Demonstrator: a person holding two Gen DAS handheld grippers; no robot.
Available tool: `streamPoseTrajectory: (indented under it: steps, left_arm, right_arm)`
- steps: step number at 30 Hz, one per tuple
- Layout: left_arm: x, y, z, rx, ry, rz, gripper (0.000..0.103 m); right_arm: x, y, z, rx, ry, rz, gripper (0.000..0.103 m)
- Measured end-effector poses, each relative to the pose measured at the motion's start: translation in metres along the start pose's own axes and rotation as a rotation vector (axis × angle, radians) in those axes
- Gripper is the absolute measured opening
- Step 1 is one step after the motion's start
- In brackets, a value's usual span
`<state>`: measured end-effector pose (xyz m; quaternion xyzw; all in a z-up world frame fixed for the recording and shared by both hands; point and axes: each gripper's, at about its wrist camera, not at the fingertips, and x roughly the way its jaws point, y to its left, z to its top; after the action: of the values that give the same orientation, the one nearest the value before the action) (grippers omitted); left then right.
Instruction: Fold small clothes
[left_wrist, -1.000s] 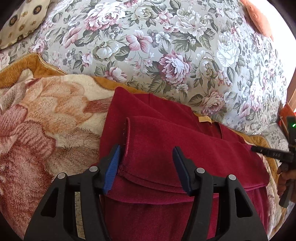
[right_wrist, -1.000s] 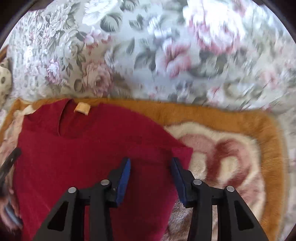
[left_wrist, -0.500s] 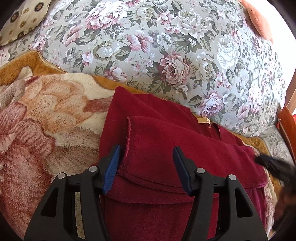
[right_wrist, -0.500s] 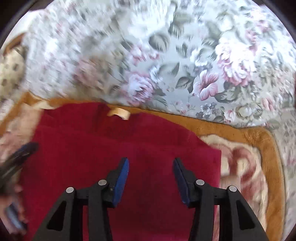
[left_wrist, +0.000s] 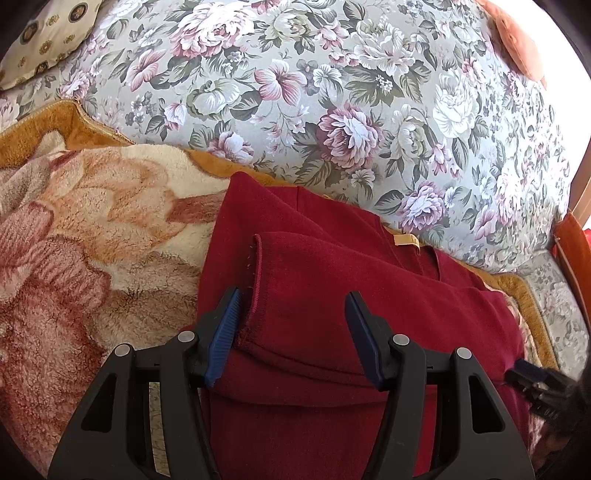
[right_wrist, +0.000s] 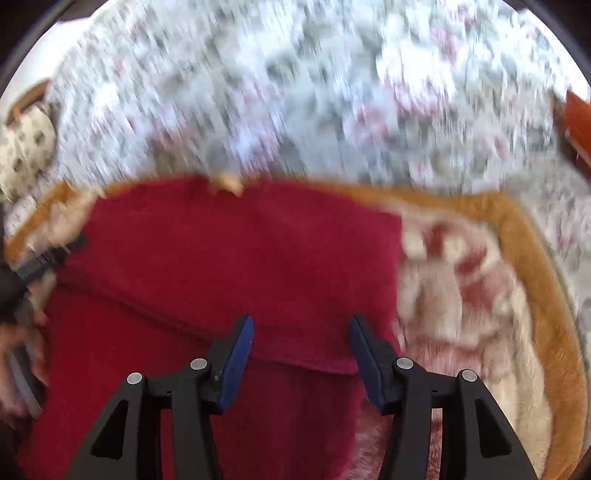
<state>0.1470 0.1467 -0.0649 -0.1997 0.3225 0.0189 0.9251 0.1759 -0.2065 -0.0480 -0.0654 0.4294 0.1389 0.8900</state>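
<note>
While the dark red knit garment (left_wrist: 332, 295) lies partly folded on the plush floral blanket (left_wrist: 92, 240), both the left gripper (left_wrist: 293, 321) and right gripper (right_wrist: 301, 347) hover above it, fingers spread, gripping nothing

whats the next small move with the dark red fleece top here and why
Probably lower both open grippers, left gripper and right gripper, onto the dark red fleece top near its bottom to fold it upward: both sleeves already lie folded across, and neither gripper holds cloth.

1 red garment (left_wrist: 369, 317), 1 plush blanket (left_wrist: 92, 236), 1 floral cover (left_wrist: 332, 92), 2 tongs (left_wrist: 293, 328) (right_wrist: 301, 350).
</note>
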Motion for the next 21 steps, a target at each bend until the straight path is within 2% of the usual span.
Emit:
streamPoseTrajectory:
  steps: [4,6,8,12,15,18,20,21]
  left_arm:
    - [0.000,0.000,0.001,-0.006,0.001,-0.002,0.057]
    - [0.001,-0.001,0.001,0.001,0.002,0.006,0.057]
    - [0.001,-0.001,0.001,0.002,0.002,0.007,0.057]
    - [0.002,-0.001,0.000,0.001,0.003,0.008,0.057]
    - [0.003,-0.001,0.000,0.005,0.004,0.014,0.058]
    - [0.003,-0.001,0.000,0.004,0.004,0.011,0.058]
    - [0.003,-0.001,0.000,0.004,0.004,0.011,0.057]
    - [0.003,-0.001,0.000,0.004,0.004,0.010,0.058]
  right_arm:
    - [-0.022,-0.011,-0.010,0.021,-0.092,0.066,0.052]
    - [-0.040,-0.019,-0.022,0.048,-0.164,0.099,0.052]
    - [-0.045,-0.027,-0.035,0.065,-0.197,0.130,0.052]
    - [-0.041,-0.035,-0.056,0.091,-0.194,0.144,0.051]
    - [-0.051,-0.025,-0.043,0.037,-0.244,0.148,0.051]
    - [-0.049,-0.018,-0.026,-0.016,-0.251,0.142,0.051]
    - [-0.036,-0.019,-0.019,-0.022,-0.210,0.157,0.051]
    - [-0.022,-0.021,-0.017,-0.013,-0.156,0.167,0.052]
